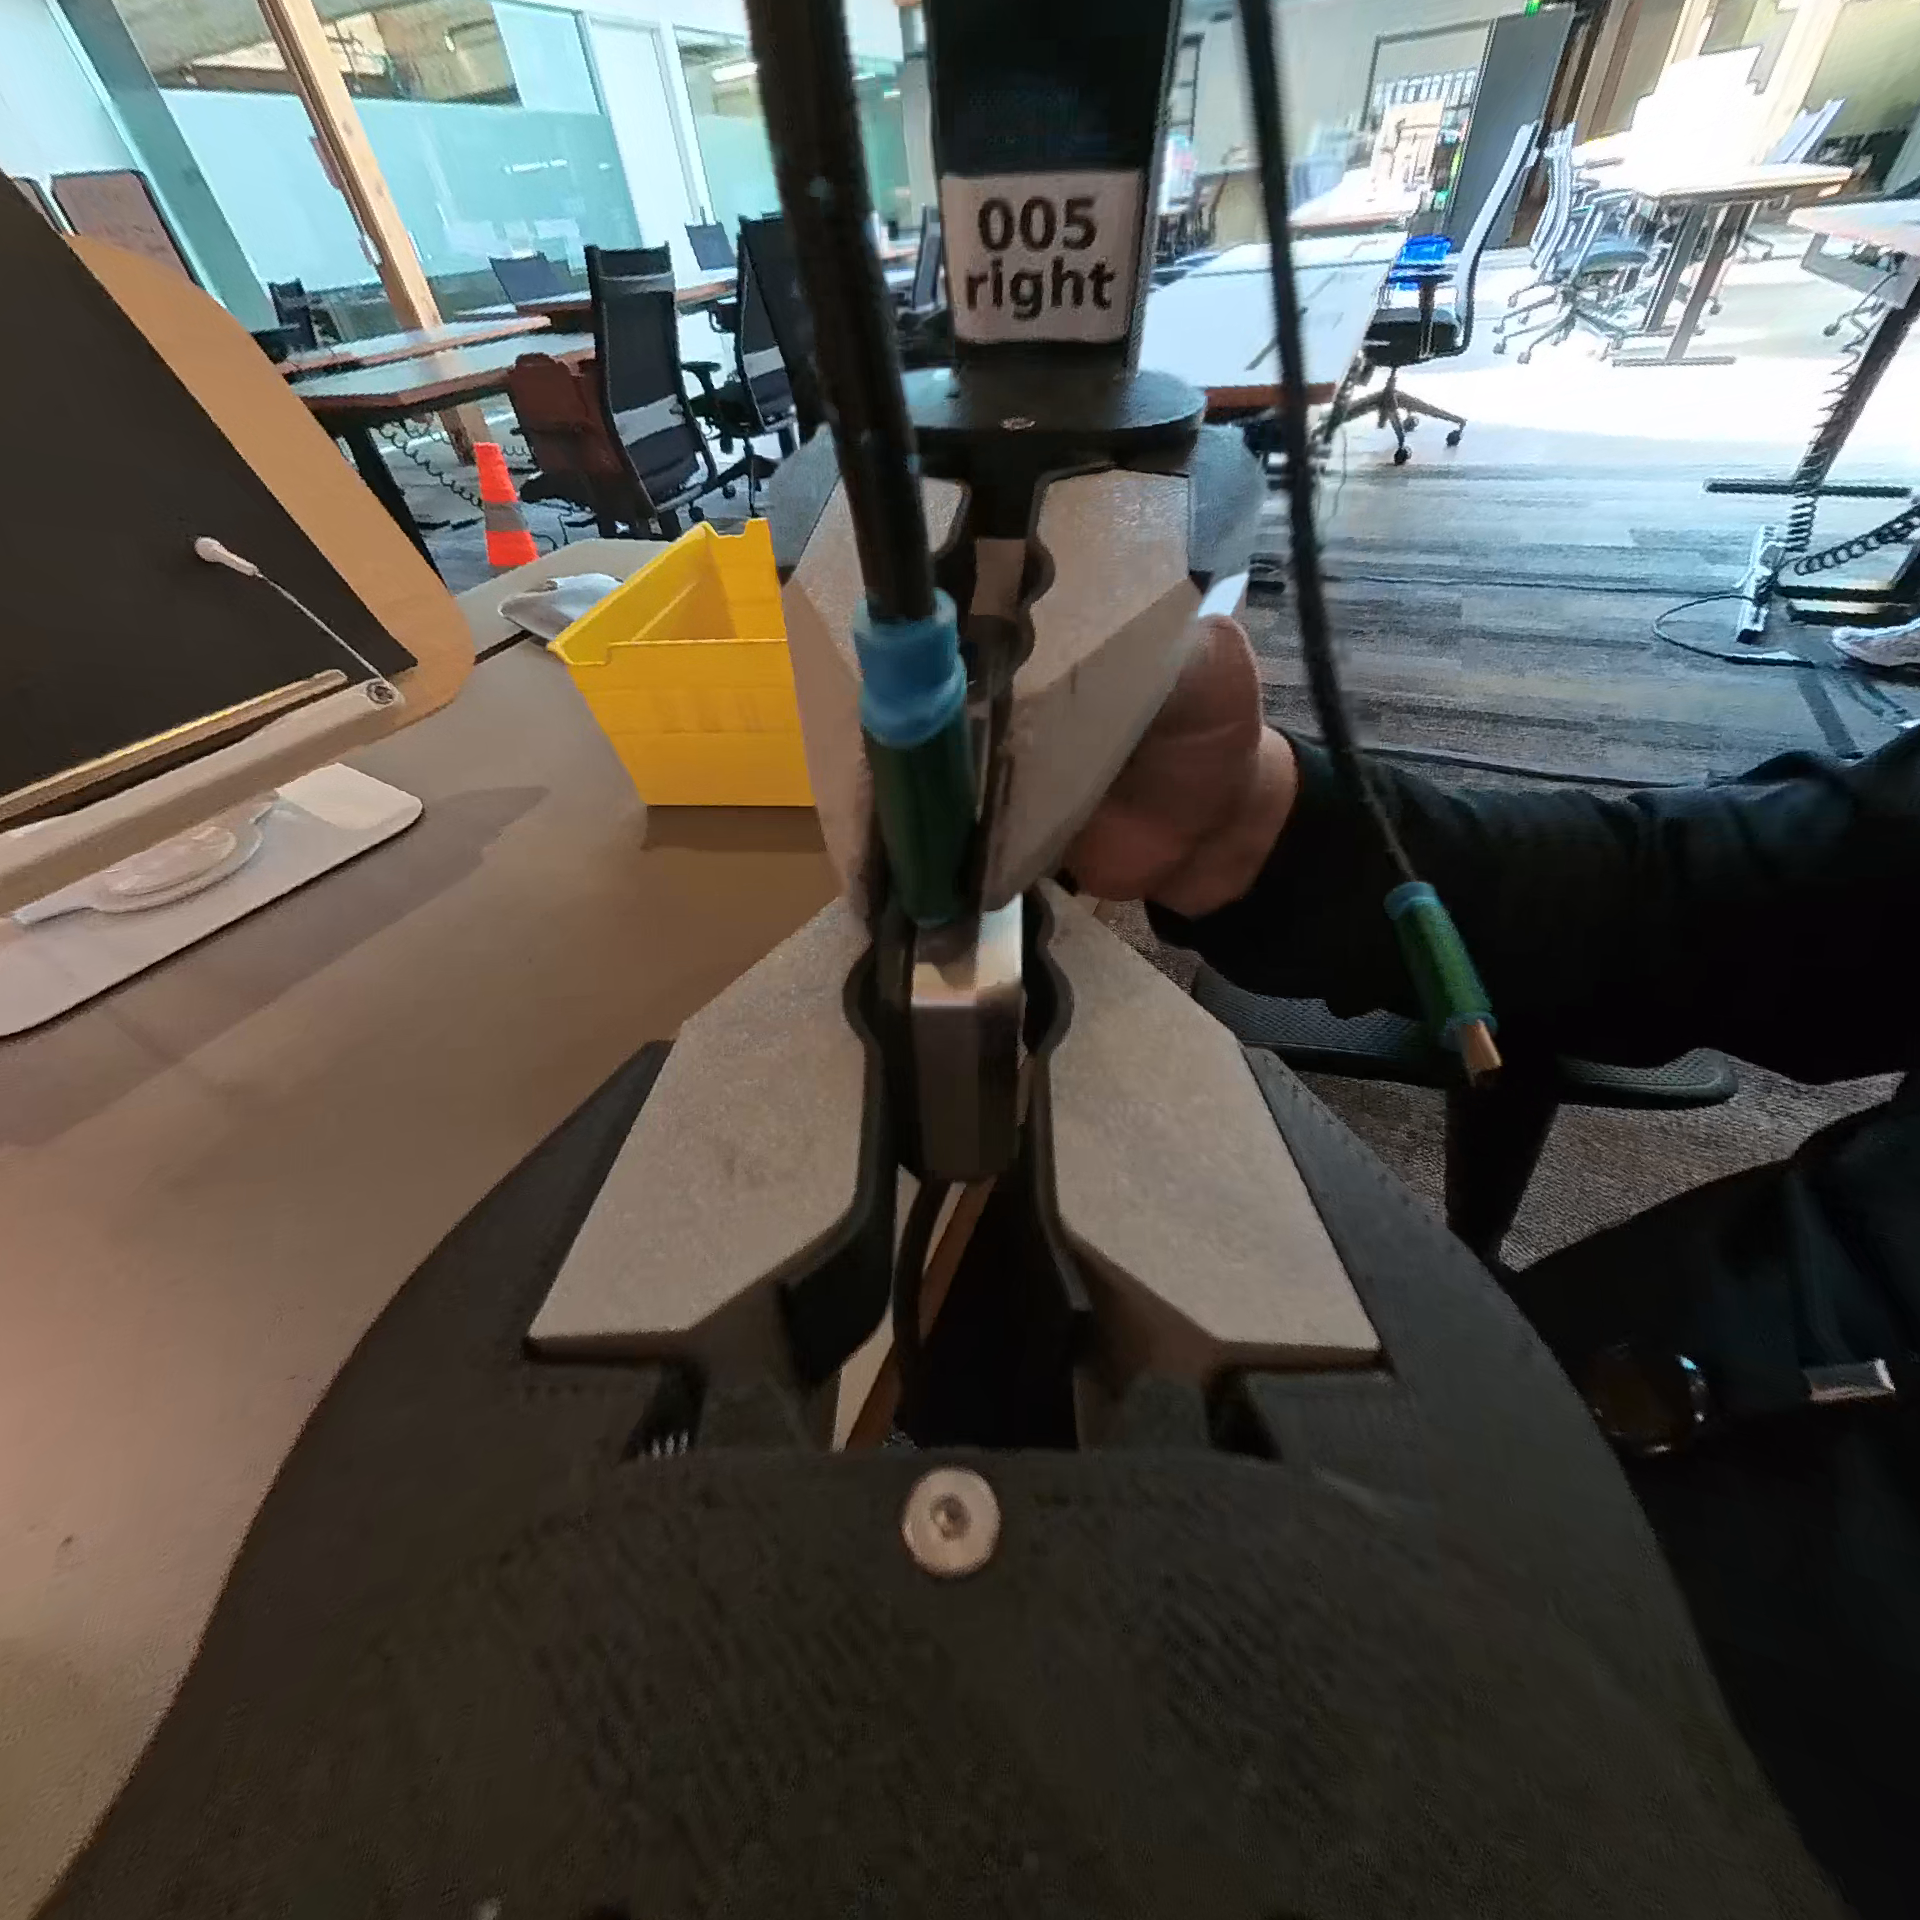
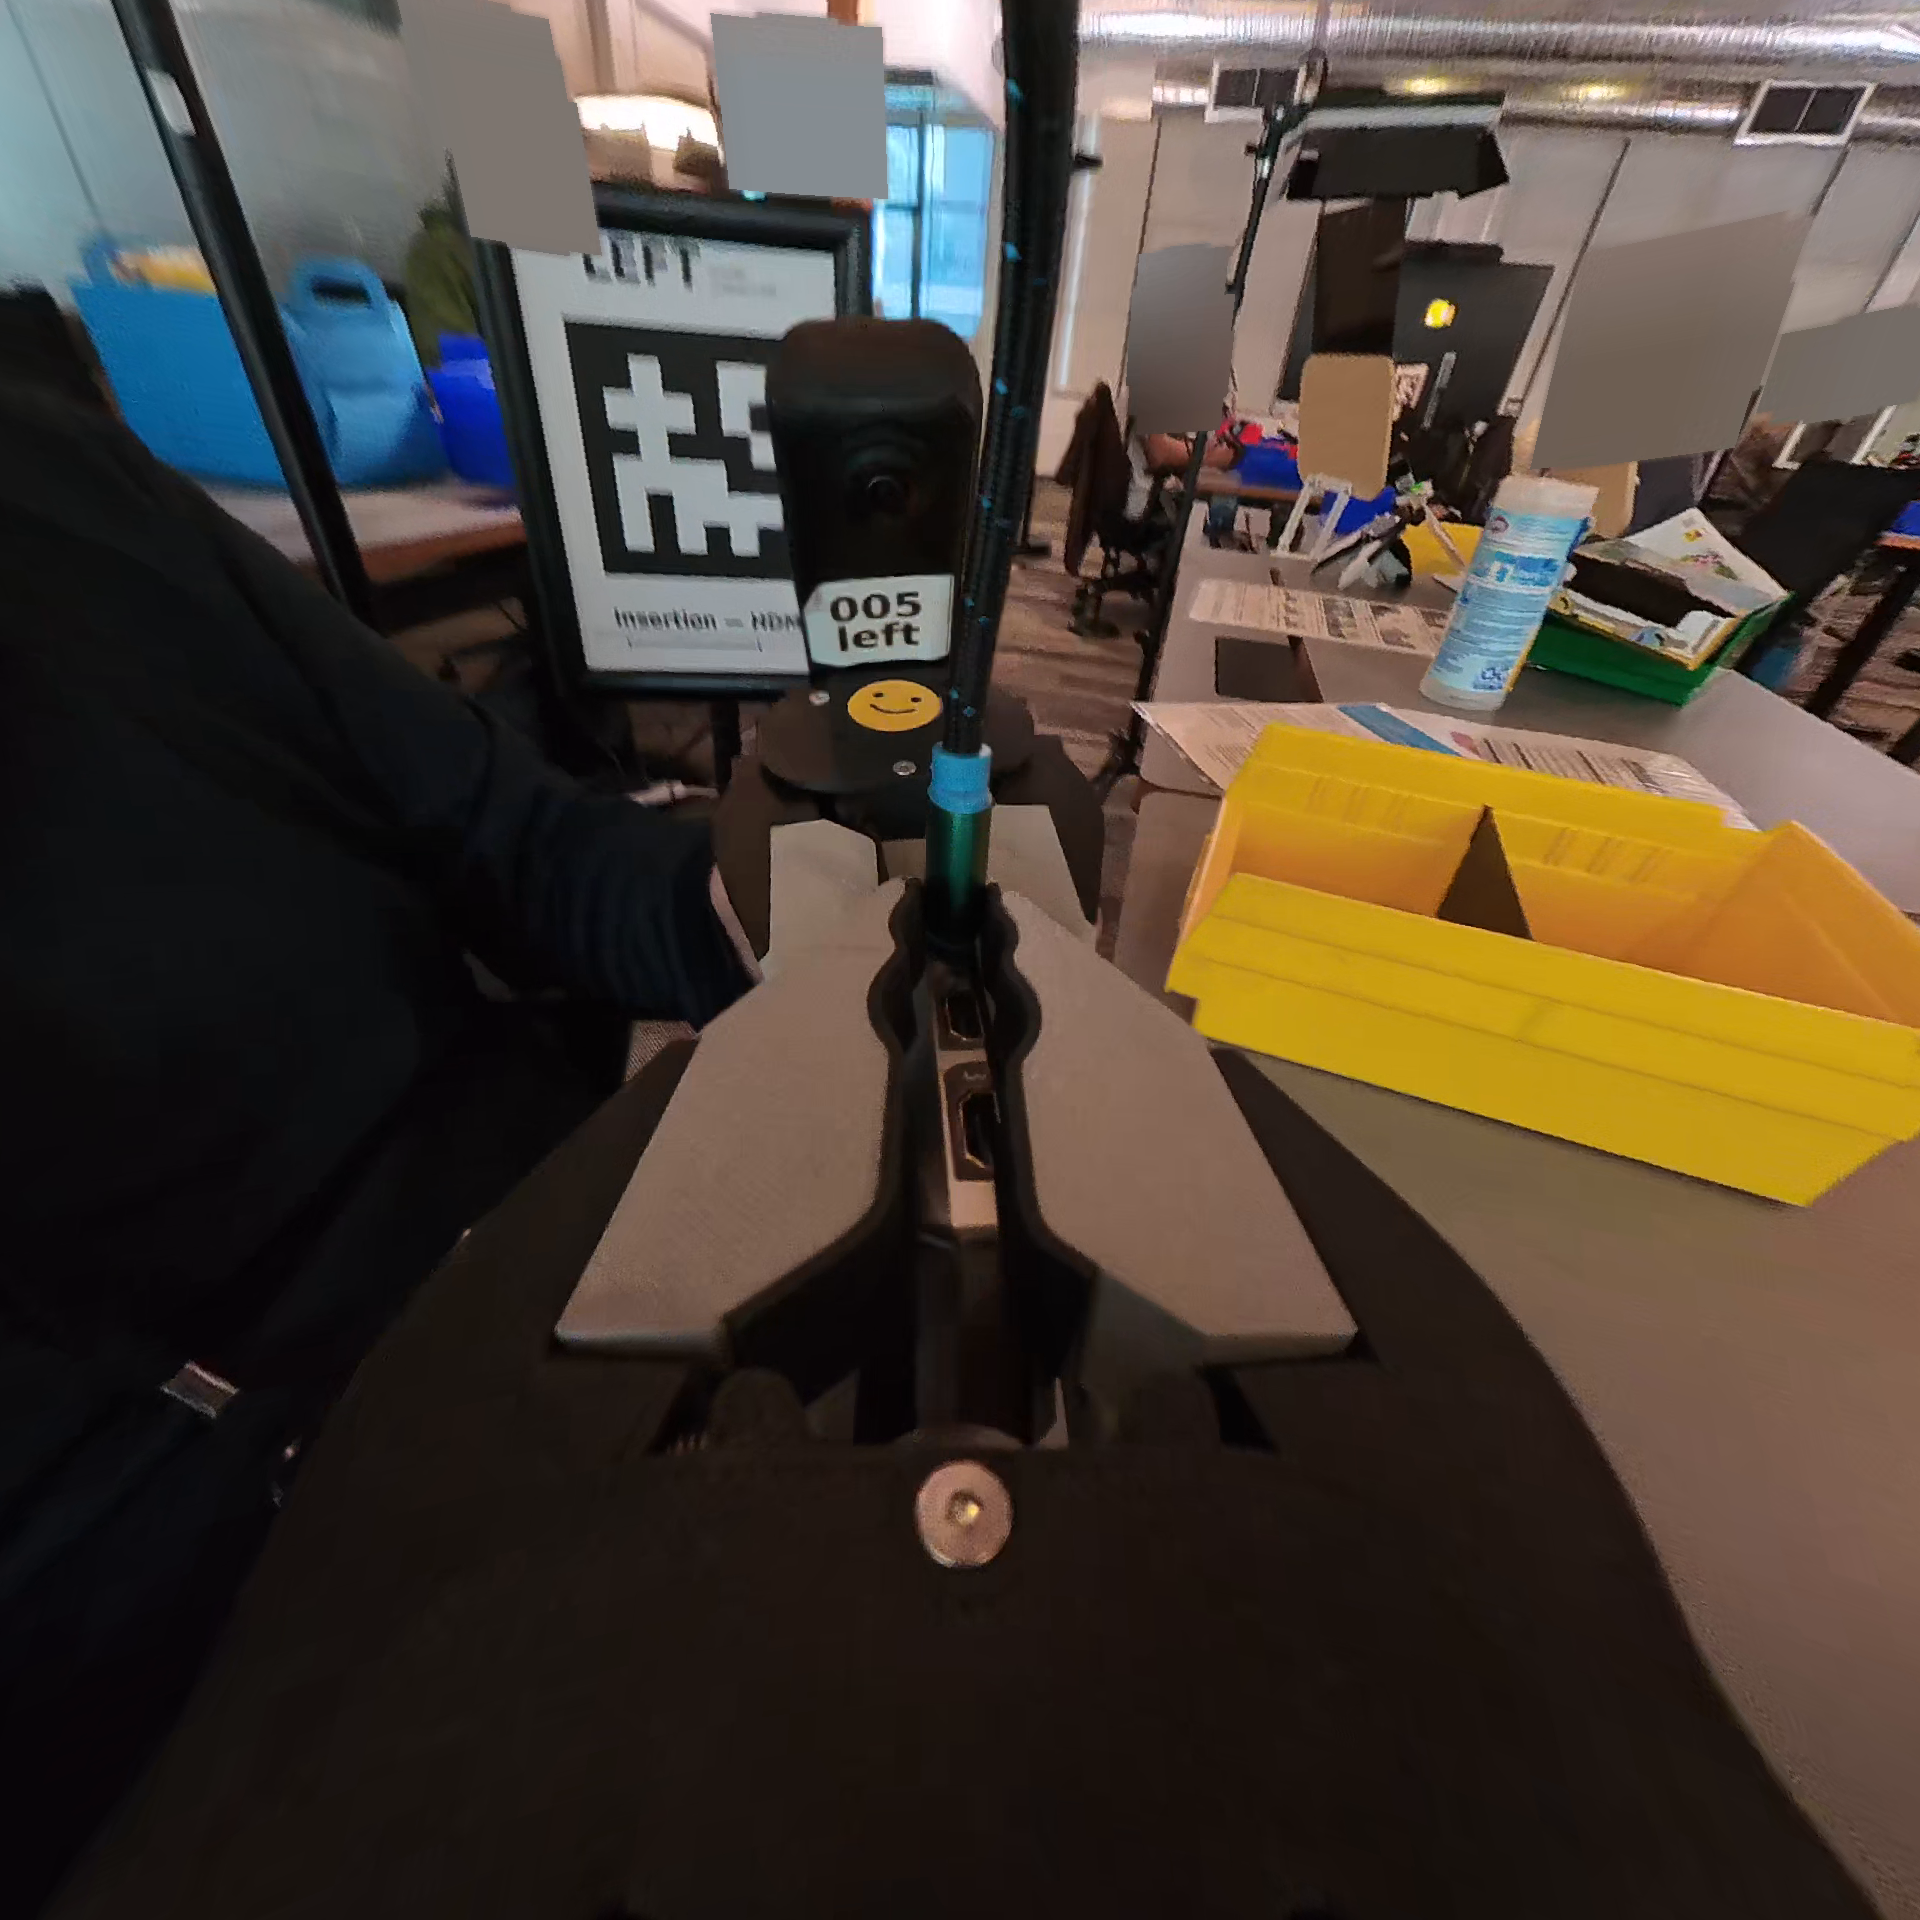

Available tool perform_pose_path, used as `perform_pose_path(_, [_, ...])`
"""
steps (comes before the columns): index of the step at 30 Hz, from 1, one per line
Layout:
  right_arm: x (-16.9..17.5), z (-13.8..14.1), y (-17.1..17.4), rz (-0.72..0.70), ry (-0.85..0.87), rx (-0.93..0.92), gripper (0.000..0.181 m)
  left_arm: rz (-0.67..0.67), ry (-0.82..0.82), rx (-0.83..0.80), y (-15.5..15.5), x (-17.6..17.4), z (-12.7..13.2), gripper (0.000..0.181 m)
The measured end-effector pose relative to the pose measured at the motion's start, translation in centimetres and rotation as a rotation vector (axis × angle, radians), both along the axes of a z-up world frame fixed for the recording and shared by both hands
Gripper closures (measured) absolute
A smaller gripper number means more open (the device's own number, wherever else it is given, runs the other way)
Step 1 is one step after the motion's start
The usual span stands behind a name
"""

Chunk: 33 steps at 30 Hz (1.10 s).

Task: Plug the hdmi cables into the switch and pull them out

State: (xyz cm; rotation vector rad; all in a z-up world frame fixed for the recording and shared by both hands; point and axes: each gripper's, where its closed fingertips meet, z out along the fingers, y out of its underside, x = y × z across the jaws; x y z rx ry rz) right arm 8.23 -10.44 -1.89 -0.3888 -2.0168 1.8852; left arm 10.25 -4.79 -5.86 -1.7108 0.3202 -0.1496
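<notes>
We see the switch (image 1: 961, 1049), a small silver-grey box, raised above the table (image 1: 260, 1091) and clamped between the fingers of the left gripper (image 1: 956, 945). In the right wrist view two of its ports (image 2: 971, 1127) face up in the narrow gap between the fingers. A green plug (image 1: 914, 790) with a blue collar meets the far end of the switch. The right gripper (image 1: 940, 873) is closed around this plug, tip to tip with the left one. The plug's black braided cable (image 1: 831, 260) rises straight up and crosses in front of the right gripper's camera mast. A second cable (image 1: 1299, 468) hangs free to the right. Its green plug (image 1: 1439, 977) dangles well apart from the switch, with the bare metal tip downward.

On the table just behind the grippers stands a yellow bin (image 1: 696, 686). A dark panel on a white base (image 1: 156, 582) is at the left, and an orange cone (image 1: 506, 509) stands on the floor beyond. The right wrist view adds a framed marker board (image 2: 675, 468) and a wipes canister (image 2: 1507, 592).

We note the person's hand (image 1: 1184, 790) wrapped around the right gripper's handle, the dark sleeve (image 1: 1558, 904) reaching in level from the right.
</notes>
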Motion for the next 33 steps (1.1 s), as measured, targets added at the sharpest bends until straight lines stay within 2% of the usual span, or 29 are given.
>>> perform_pose_path(7, [-0.4,1.2,0.3,0.035,-0.053,-0.188,0.176,-0.004,-0.038,0.015,-0.4,-0.3,0.8,0.161])
perform_pose_path(11, [-1.0,1.0,0.3,0.016,-0.133,-0.181,0.174,-0.010,-0.108,-0.012,-0.4,-0.7,0.8,0.161])
perform_pose_path(14, [-0.5,1.0,0.3,0.003,-0.139,-0.122,0.174,-0.018,-0.107,-0.019,-0.4,-0.3,0.9,0.162])
perform_pose_path(20, [0.1,0.0,1.2,-0.106,-0.092,0.096,0.158,0.037,0.008,-0.040,0.0,0.0,0.3,0.162])
perform_pose_path(27, [0.6,-0.4,1.6,-0.102,-0.092,0.155,0.161,0.036,0.003,-0.038,0.3,0.3,0.1,0.162])
perform_pose_path(30, [0.9,-1.2,0.9,-0.078,-0.097,0.199,0.173,0.011,-0.024,-0.084,0.5,0.7,-0.6,0.158])
perform_pose_path(33, [0.0,-1.6,0.7,-0.121,-0.059,0.210,0.173,0.075,-0.006,-0.067,0.7,-0.4,-0.5,0.150])
